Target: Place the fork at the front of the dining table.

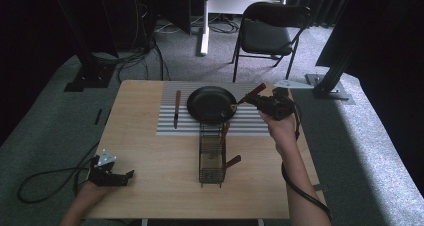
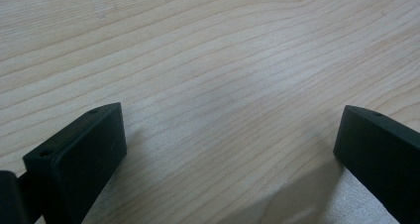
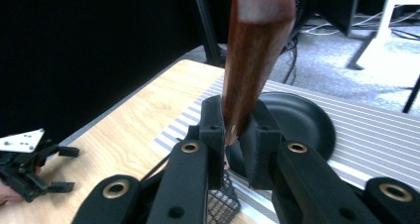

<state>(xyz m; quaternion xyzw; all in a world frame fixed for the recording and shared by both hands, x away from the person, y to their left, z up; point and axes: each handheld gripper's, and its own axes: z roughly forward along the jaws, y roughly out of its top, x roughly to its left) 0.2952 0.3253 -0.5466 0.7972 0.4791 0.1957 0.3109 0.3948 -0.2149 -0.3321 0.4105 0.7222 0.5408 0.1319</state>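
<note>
Two grippers work at a wooden table (image 1: 150,151), and the wire rack (image 1: 212,153) at its middle serves as the mark for the rest. No brand, label or writing can be read on anything.

Well left of the rack, near the table's front edge, the left gripper (image 1: 127,176) rests on the wood in a hand, with a grey plate on top. The left gripper view adds what the high view cannot: its jaws stand wide apart over bare wood grain, with nothing between them.

Behind the rack and left of it, a knife (image 1: 177,108) with a brown handle lies on a striped mat (image 1: 170,128). Straight behind the rack, a black pan (image 1: 210,105) sits on the same mat. Two brown handles stick out of the rack.

Behind the rack and to its right, the right gripper (image 3: 233,135) is held above the mat. Its jaws are clamped on a utensil (image 3: 255,40) with a reddish-brown wooden handle. In the high view the handle slants up and away to the right, the dark end over the pan's rim. The right gripper view shows the grip itself, low on the handle.
</note>
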